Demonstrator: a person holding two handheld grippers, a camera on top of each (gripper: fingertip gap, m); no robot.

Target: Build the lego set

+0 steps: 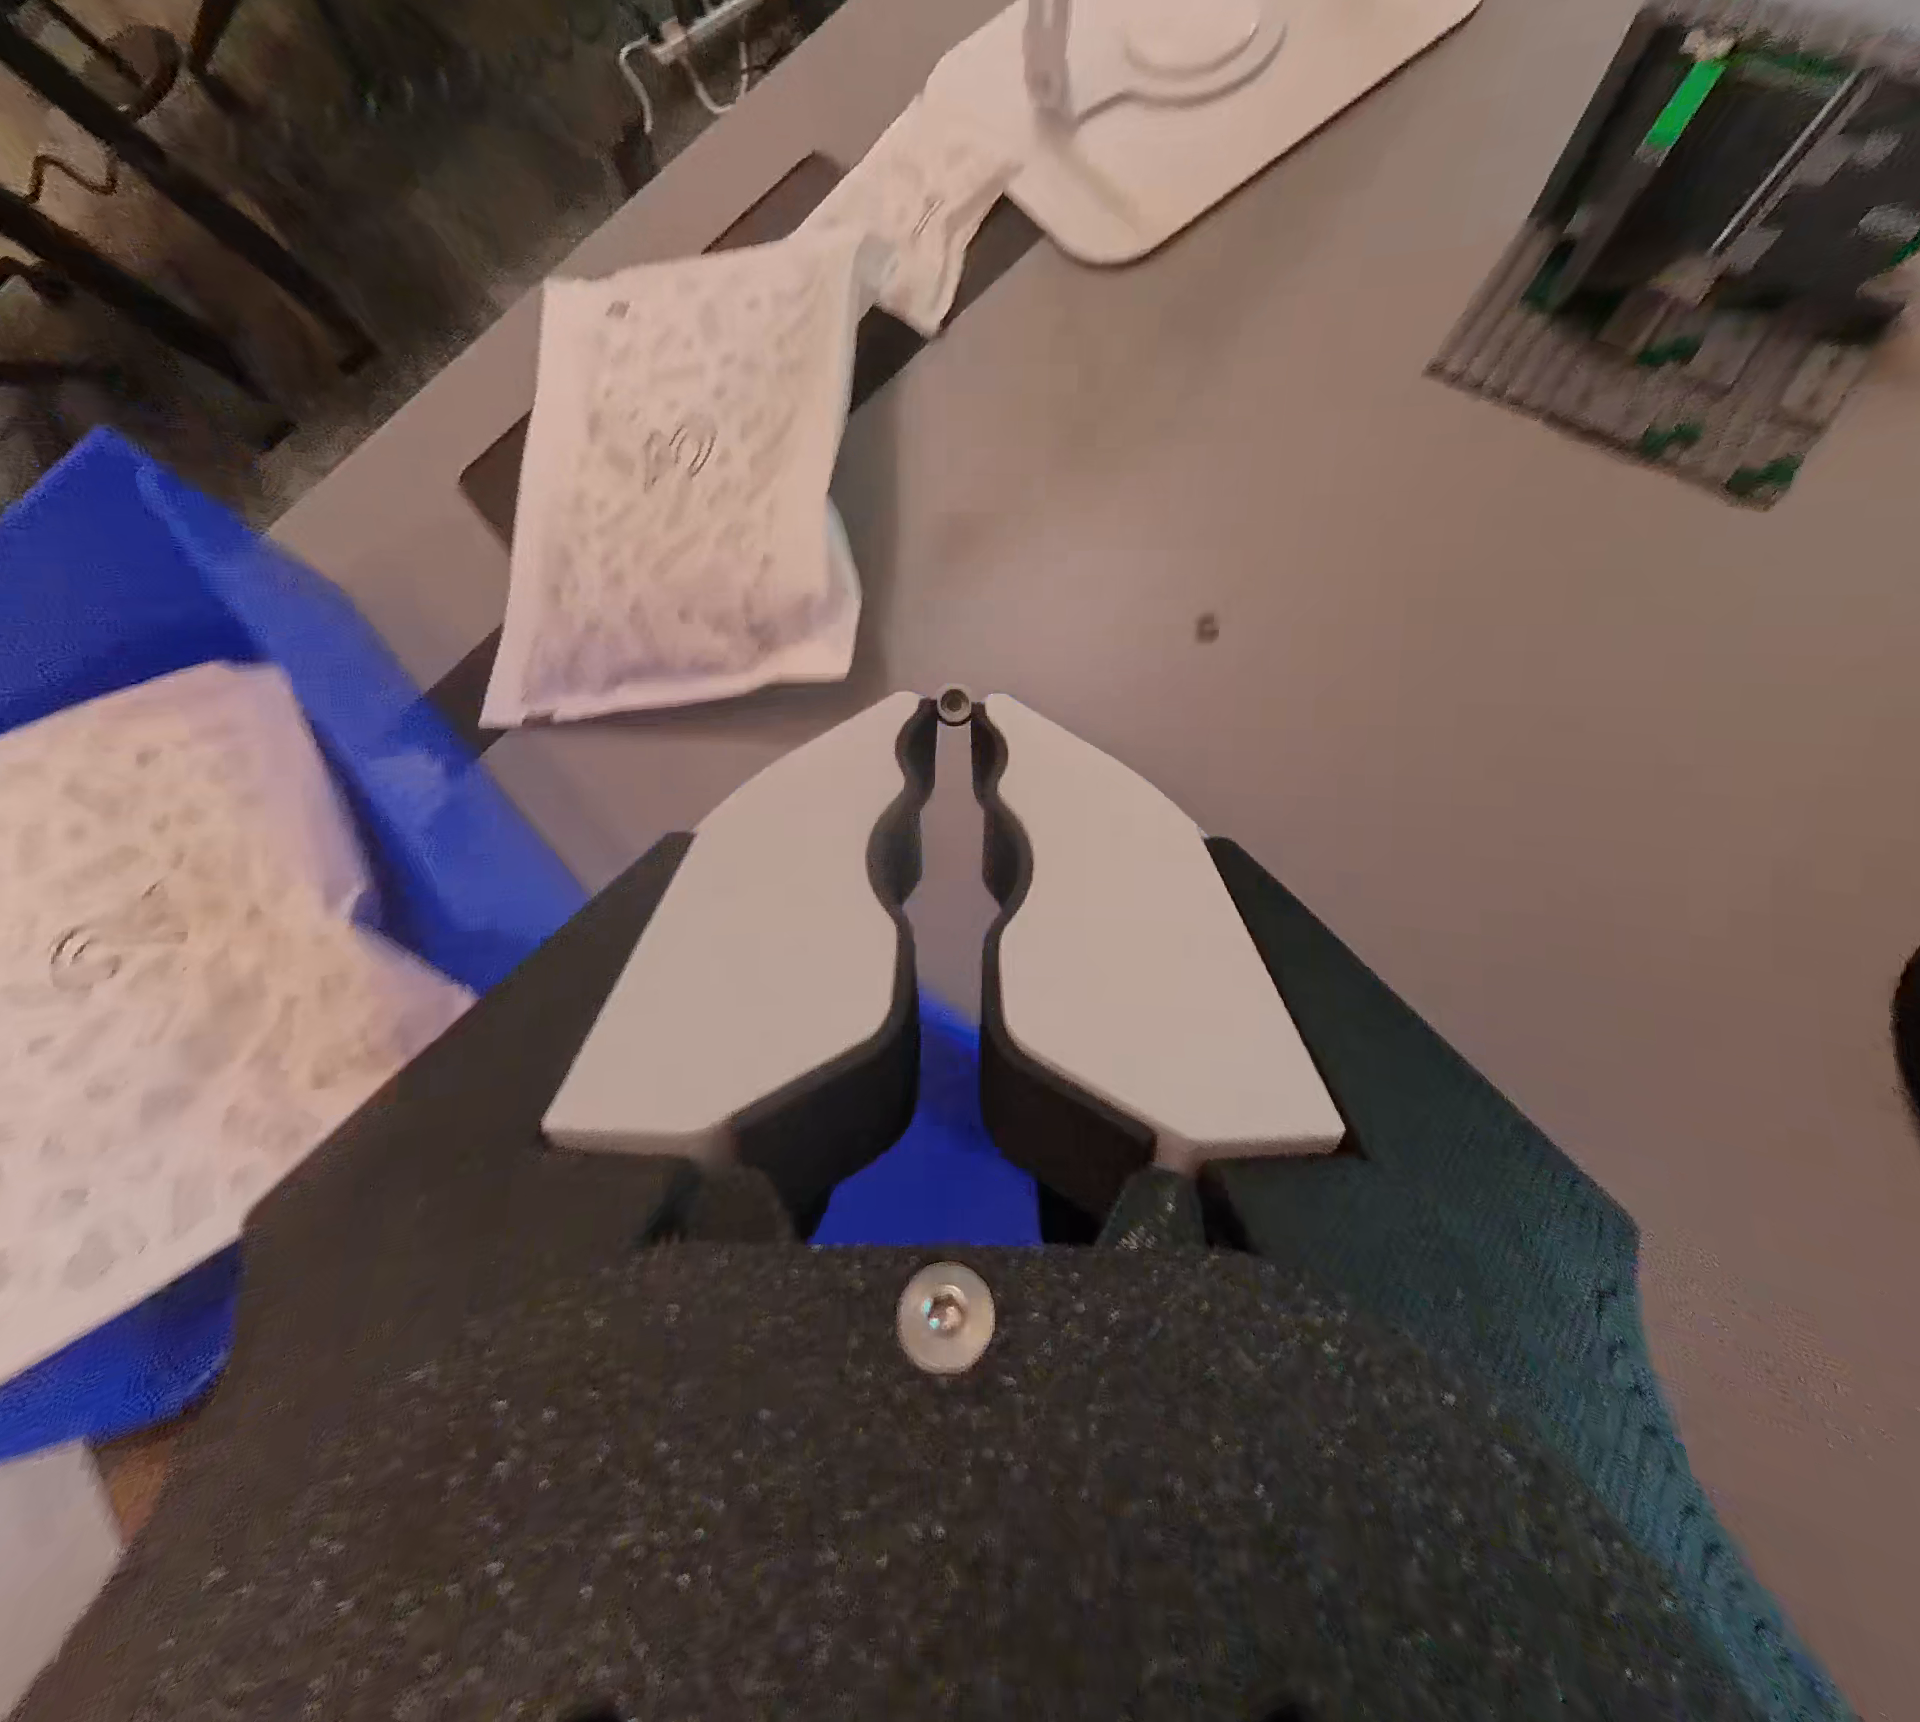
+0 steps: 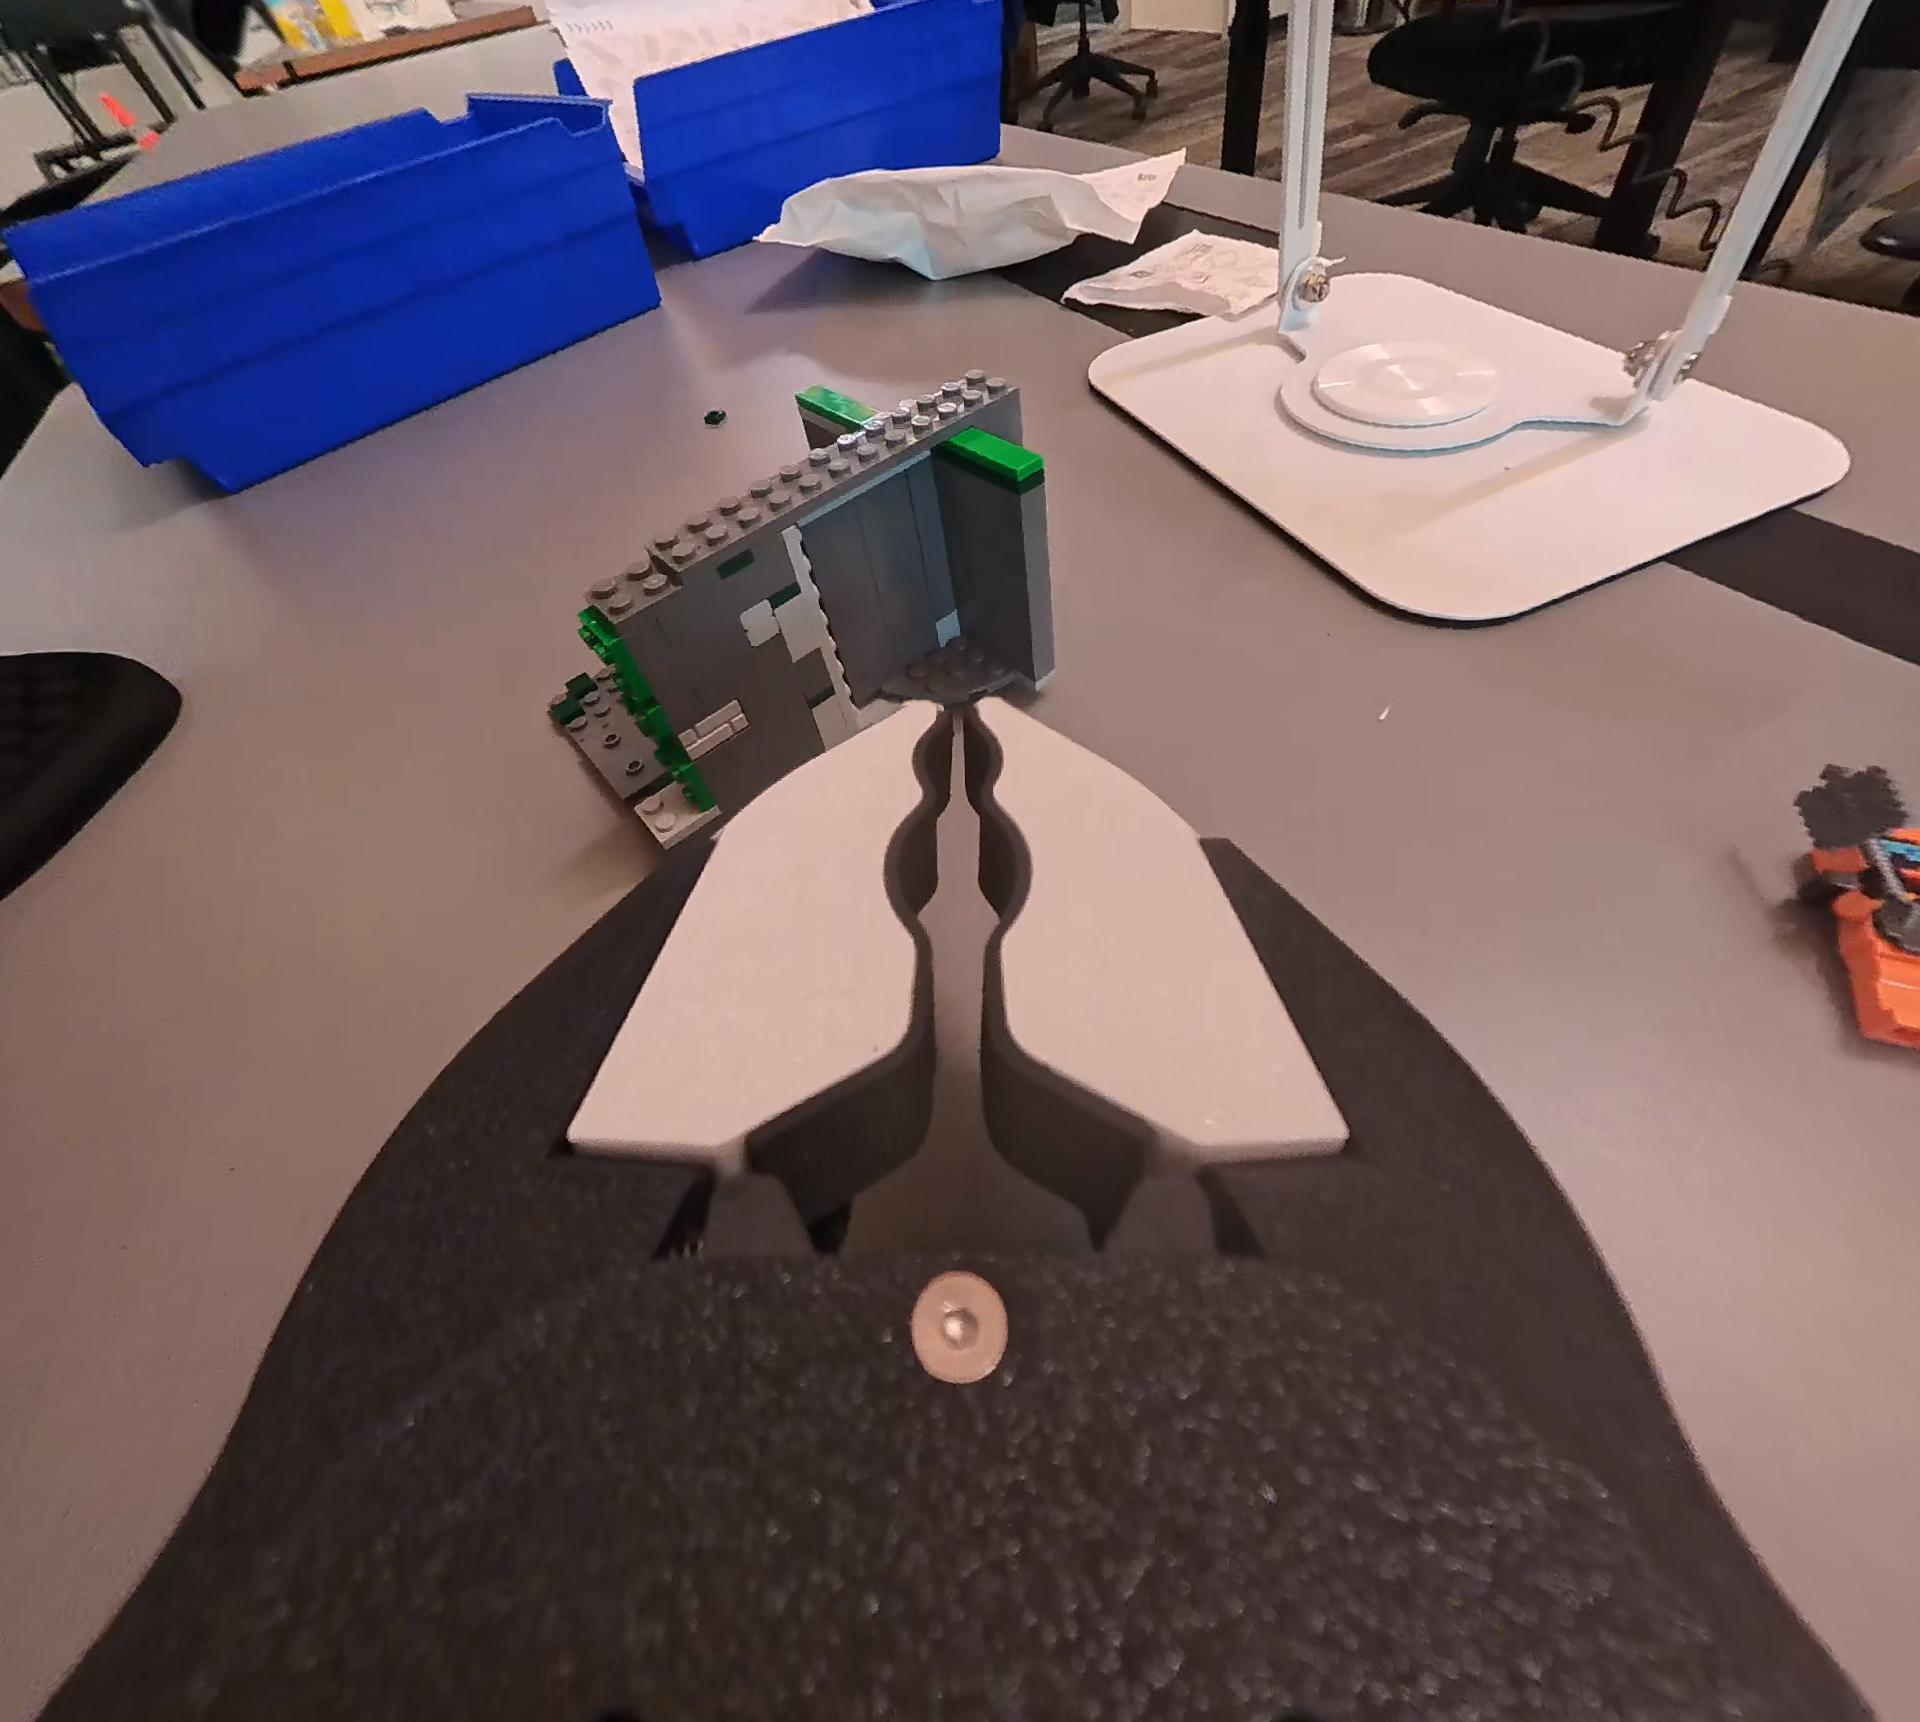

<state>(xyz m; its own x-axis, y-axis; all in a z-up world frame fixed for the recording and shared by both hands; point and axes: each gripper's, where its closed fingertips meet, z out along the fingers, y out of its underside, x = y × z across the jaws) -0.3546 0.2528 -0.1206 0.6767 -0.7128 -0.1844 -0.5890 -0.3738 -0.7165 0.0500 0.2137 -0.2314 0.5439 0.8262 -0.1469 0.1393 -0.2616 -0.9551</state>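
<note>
The grey and green lego build [image 2: 831,592] stands tilted on the grey table, its studded baseplate upright. My right gripper [image 2: 958,711] is shut on the rounded dark grey plate at the build's near lower corner. The build also shows blurred at the far right of the left wrist view [image 1: 1714,218]. My left gripper [image 1: 953,706] is shut on a small round grey lego piece [image 1: 953,702] with a hole, held at the fingertips above the table. A tiny dark stud [image 1: 1205,628] lies loose on the table; it also shows in the right wrist view [image 2: 713,417].
Two blue bins [image 2: 343,280] stand at the back left, one holding paper bags [image 1: 156,945]. White paper bags [image 1: 675,488] lie on the table. A white stand base [image 2: 1455,467] sits at the right. An orange lego car [image 2: 1870,924] is at the right edge.
</note>
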